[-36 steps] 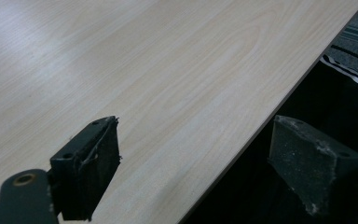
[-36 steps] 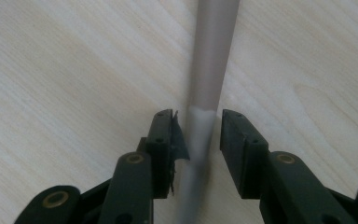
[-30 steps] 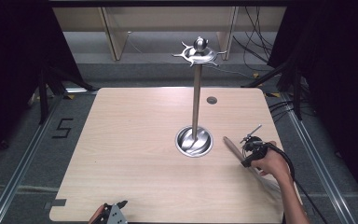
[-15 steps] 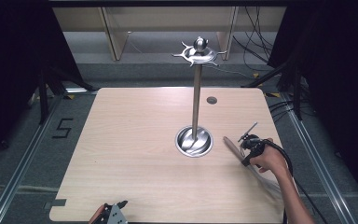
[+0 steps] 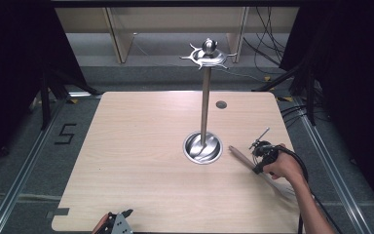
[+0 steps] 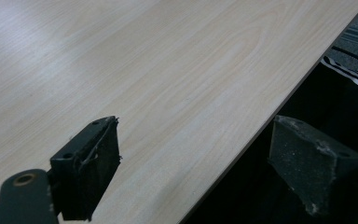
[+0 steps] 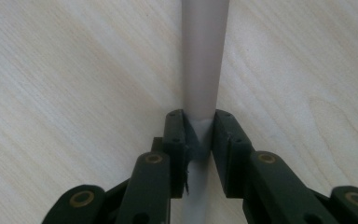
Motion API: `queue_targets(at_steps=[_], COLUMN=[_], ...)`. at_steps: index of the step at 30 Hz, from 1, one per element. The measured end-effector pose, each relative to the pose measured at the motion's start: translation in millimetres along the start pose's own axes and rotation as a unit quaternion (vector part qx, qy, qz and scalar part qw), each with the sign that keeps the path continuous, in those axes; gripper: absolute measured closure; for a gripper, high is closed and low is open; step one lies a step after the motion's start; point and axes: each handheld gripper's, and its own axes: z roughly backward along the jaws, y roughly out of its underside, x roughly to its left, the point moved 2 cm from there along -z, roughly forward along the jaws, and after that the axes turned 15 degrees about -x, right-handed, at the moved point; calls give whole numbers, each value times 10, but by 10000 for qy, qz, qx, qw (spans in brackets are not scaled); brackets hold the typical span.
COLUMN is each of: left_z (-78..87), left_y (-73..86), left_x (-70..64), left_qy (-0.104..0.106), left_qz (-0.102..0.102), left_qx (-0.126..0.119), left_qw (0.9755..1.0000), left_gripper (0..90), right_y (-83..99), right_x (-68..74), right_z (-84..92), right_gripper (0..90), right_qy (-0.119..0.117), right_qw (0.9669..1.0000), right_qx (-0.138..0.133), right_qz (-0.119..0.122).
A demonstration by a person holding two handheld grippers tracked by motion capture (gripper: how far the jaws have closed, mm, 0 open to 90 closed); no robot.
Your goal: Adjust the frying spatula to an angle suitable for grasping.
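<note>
A dark room with cables on the floor surrounds my pale wooden worktop. On it stands a metal stand, its round base near the middle-right, its hooked crown high above.

The handle, a long pale rod, lies flat on the worktop just right of that base. Its long axis runs on a slant, from its near end by the right edge up and leftward toward the base. My right gripper has just been closing on it; the pads now clench the handle from both sides, jaws square across its length.

My left gripper hangs at the near edge, jaws wide apart with nothing between them, well apart from the handle. So the right hand is the one in place, and I judge any lift will swing the far end toward the stand.
</note>
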Motion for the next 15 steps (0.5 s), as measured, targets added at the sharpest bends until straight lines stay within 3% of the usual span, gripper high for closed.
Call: queue_targets(at_steps=[7,8,11,12,13,15], left_z=[-11,-1,-13,0,0,-14], left_y=[1,-3,-1,-2,-2,-3], left_x=[-8,-2,-11,-1,-1,-10], left_qy=[-49,-18,-93,-19,-19,-85], left_qz=[10,-5,2,4,4,-6], left_qx=[-67,14,-114,7,7,-120], left_qw=[10000,10000,9999,10000,10000,9999], left_gripper=[154,154,154,154,154,154], right_y=[-3,-1,-1,0,3,12], right_x=[-6,0,13,29,36,72], right_z=[133,165,207,294,322,387], right_gripper=[768,768,768,769,769,769], right_qy=[33,56,89,245,270,324], right_qw=[9992,9989,9983,9961,9952,9928], right_qx=[-379,-440,-561,-835,-926,-1145], right_qz=[75,117,130,143,175,119])
